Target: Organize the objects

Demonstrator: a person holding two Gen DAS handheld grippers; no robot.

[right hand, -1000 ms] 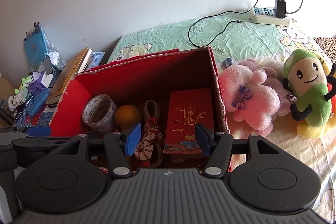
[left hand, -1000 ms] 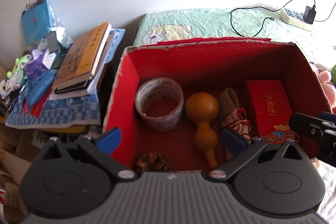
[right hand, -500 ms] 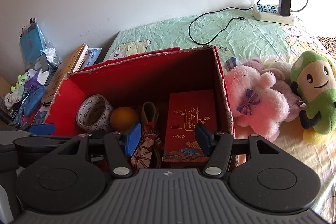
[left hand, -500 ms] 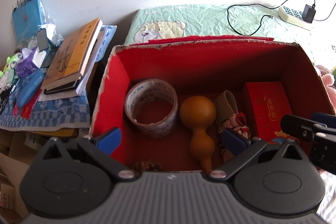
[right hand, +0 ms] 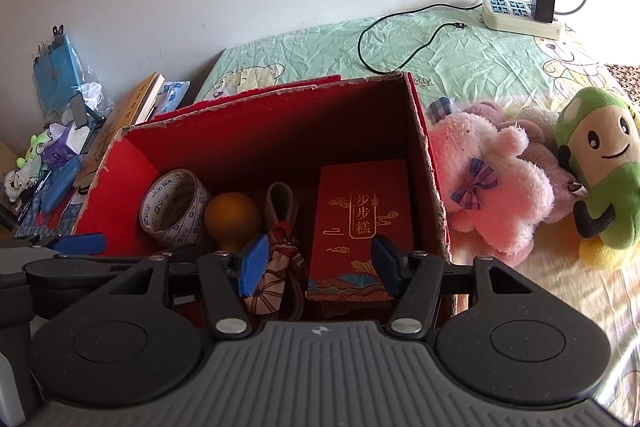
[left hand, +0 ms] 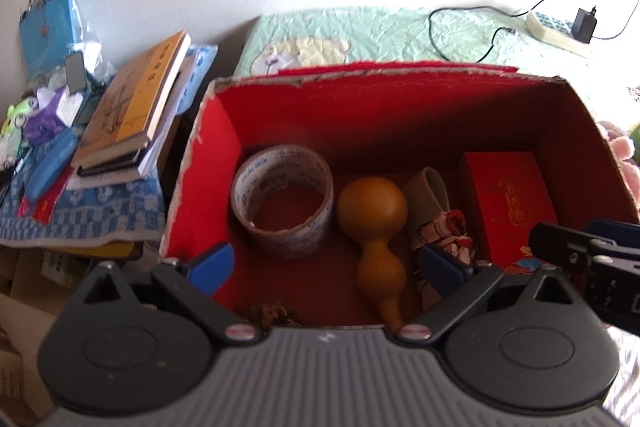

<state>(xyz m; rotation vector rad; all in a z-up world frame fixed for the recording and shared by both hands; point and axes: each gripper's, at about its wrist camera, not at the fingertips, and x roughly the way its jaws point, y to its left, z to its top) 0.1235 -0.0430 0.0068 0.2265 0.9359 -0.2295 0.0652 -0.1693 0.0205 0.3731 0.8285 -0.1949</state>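
An open red cardboard box (left hand: 208, 163) (right hand: 424, 163) sits on the bed. Inside lie a tape roll (left hand: 282, 201) (right hand: 172, 207), an orange gourd (left hand: 374, 227) (right hand: 232, 219), a beige strap with patterned cloth (left hand: 436, 215) (right hand: 282, 239), a red gift box (left hand: 508, 195) (right hand: 364, 211) and a brown clump (left hand: 274, 313). My left gripper (left hand: 326, 265) is open and empty above the box's near side. My right gripper (right hand: 316, 261) is open and empty over the gift box's near end; it also shows in the left wrist view (left hand: 588, 259).
A pink plush (right hand: 488, 183) and a green plush (right hand: 600, 171) lie right of the box. Books (left hand: 136, 103) and small clutter sit on a blue cloth (left hand: 80, 215) to the left. A power strip (right hand: 520, 15) with a cable lies by the wall.
Both grippers have drawn back and up slightly from the box, so the box sits lower and farther in both views. Both stay open and empty.
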